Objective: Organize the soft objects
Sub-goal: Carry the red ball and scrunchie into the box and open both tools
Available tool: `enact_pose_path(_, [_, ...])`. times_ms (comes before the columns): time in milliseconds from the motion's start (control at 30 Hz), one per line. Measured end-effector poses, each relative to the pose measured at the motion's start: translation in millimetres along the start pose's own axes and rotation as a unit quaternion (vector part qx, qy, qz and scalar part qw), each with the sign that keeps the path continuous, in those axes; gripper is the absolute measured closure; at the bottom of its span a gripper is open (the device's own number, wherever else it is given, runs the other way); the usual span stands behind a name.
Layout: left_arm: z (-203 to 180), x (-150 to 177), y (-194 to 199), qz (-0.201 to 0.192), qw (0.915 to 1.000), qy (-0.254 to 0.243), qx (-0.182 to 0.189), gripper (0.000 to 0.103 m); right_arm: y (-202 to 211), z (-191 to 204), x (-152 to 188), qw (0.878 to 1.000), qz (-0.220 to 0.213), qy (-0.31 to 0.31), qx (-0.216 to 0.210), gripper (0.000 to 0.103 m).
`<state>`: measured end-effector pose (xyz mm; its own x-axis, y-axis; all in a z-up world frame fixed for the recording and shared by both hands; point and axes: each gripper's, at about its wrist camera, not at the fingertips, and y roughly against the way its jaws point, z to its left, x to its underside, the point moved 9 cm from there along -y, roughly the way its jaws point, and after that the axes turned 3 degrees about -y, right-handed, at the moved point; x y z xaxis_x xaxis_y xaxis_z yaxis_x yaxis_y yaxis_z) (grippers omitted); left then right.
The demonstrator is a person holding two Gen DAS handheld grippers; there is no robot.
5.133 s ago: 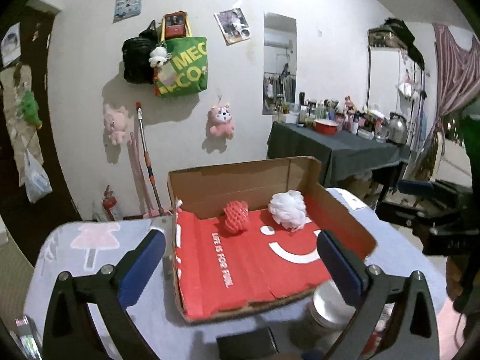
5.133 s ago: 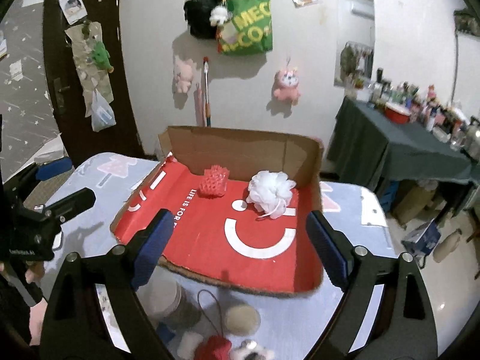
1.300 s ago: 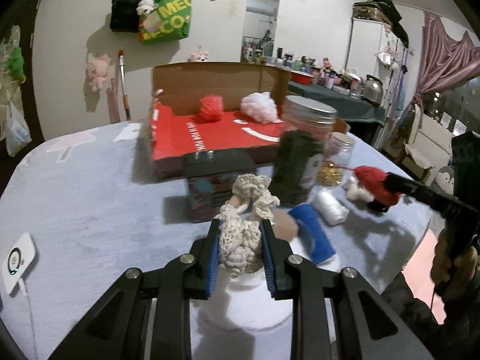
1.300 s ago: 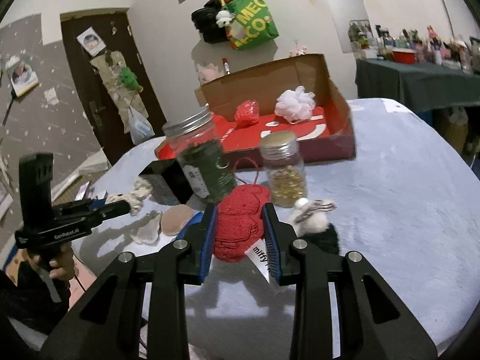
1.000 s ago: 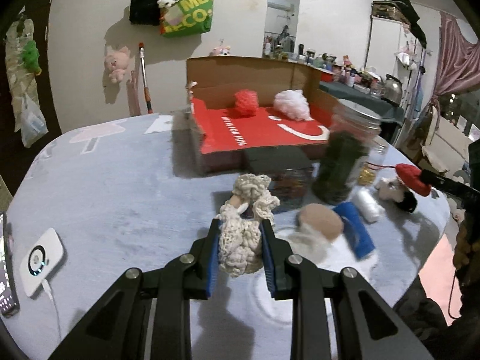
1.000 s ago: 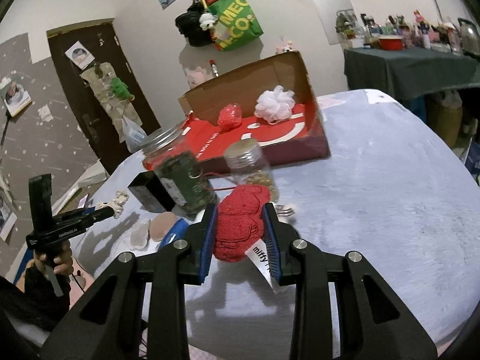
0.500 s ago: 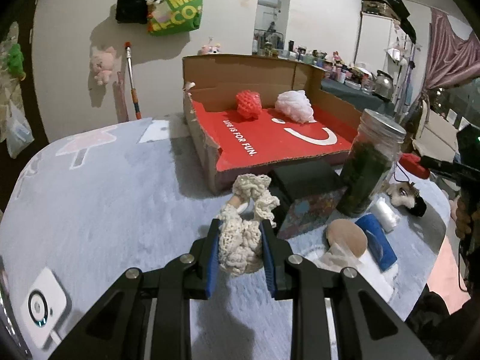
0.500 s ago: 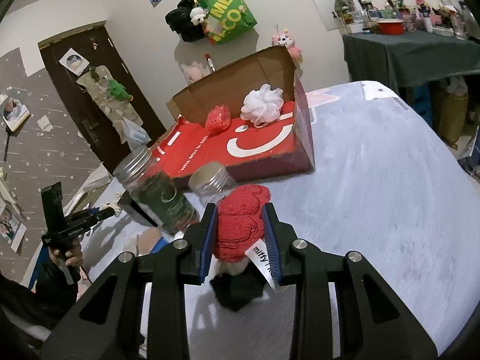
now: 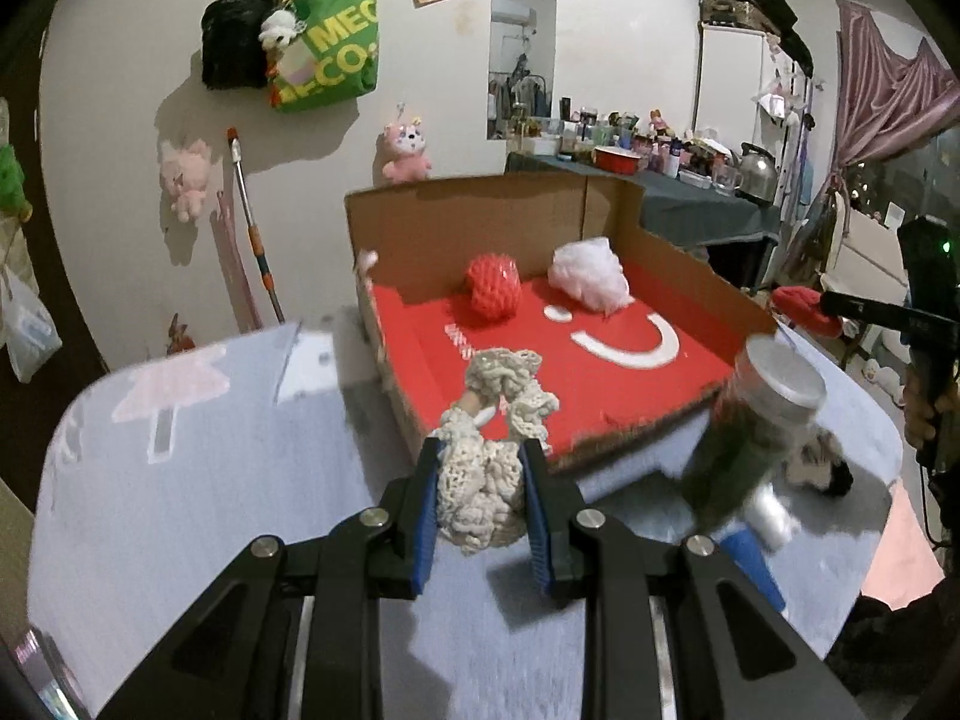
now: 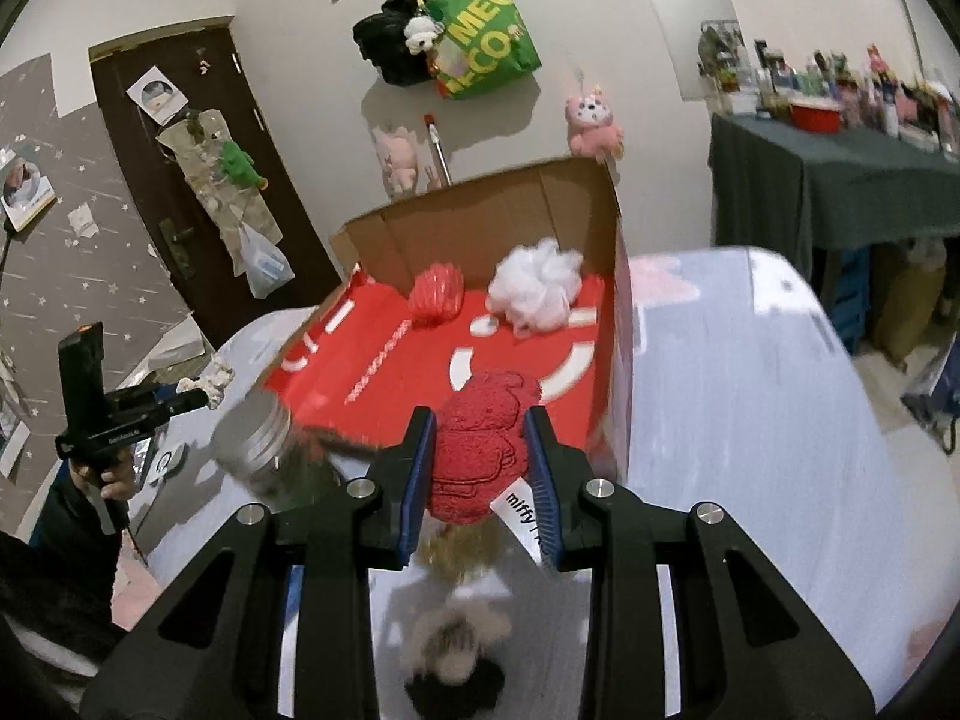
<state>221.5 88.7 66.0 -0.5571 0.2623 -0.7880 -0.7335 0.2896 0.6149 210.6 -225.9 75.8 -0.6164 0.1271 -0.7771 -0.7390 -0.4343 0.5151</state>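
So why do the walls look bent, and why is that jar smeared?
Left wrist view: the fisheye lens bows the wall and door frame near the edges; the metal-lidded glass jar is motion-blurred, while the cream crocheted toy in the left claw stays sharp. Right wrist view: same bending; the table edge smears, yet the red knitted plush in the right claw is crisp.

Indoor light, moderately dim, hard shadows cast down-left behind the green bag (image 9: 327,54) on the wall. Heavy fisheye bending with black vignette at corners. Motion blur smears the jar (image 9: 753,429) at right and the table (image 10: 750,396) surface; centre stays sharp.
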Motion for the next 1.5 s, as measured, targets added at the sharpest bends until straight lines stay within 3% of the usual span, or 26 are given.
enact_pose_path(100, [-2.8, -18.4, -17.2, 0.014, 0.9998, -0.005, -0.008, 0.076, -12.1, 5.2, -22.7, 1.000, -0.003, 0.020, 0.007, 0.074])
enact_pose_path(300, [-6.0, -39.9, -65.9, 0.063, 0.9972, -0.015, -0.038, 0.076, -65.0, 6.0, -52.1, 0.995, 0.023, 0.073, 0.068, 0.074])
enact_pose_path(467, [-5.3, -40.4, -112.6, 0.121, 0.9895, -0.039, -0.069, 0.076, -126.3, -4.0, -47.0, 0.978, 0.088, 0.127, 0.142, 0.074])
enact_pose_path(800, [-0.8, -35.1, -174.0, 0.207, 0.9698, -0.079, -0.103, 0.076, -188.3, -21.1, -31.3, 0.943, 0.195, 0.172, 0.206, 0.074])
enact_pose_path(1000, [7.3, -32.5, -193.3, 0.226, 0.9638, -0.074, -0.121, 0.075, -204.3, -35.9, -28.7, 0.937, 0.215, 0.168, 0.220, 0.074])
enact_pose_path(1500, [11.8, -36.5, -196.9, 0.215, 0.9671, -0.063, -0.120, 0.072, -211.4, -38.1, -25.5, 0.934, 0.219, 0.170, 0.228, 0.068])
